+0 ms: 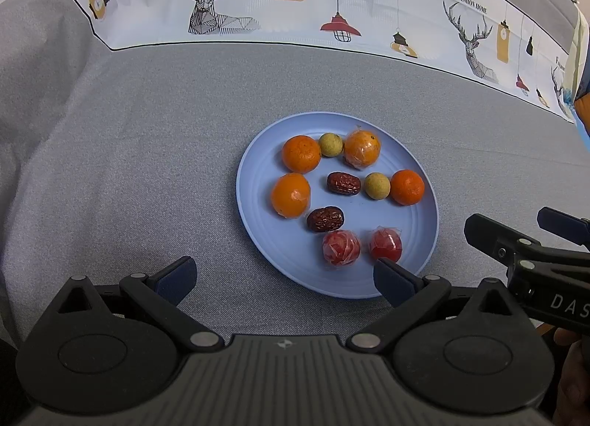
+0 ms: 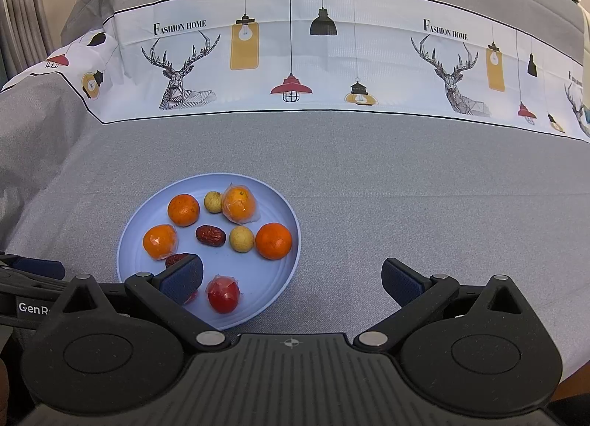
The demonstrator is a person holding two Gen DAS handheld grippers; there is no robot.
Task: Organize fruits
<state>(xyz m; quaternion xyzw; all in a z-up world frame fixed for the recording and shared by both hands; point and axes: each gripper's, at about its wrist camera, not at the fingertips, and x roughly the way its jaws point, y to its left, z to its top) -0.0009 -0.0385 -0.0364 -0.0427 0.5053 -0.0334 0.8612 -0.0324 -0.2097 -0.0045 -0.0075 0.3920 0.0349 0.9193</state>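
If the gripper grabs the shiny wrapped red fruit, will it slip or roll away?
Probably a bit slippery: the wrapped red fruit wears crinkly, glossy film. It looks round, so a nudge would likely roll it across the smooth blue plate. Its raised rim may stop it.

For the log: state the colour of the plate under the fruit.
Light blue plate, plain with faint concentric rings; clearest in the left wrist view.

The plate (image 1: 258,182) lies on the cloth-covered worktop (image 1: 147,153); in it, oranges (image 1: 301,154) sit along the far and left sides, dates (image 1: 343,183) in the middle, two wrapped fruits (image 1: 341,247) nearest me; my left jaws stand at its near rim; my right gripper (image 1: 523,230) hangs to its right.
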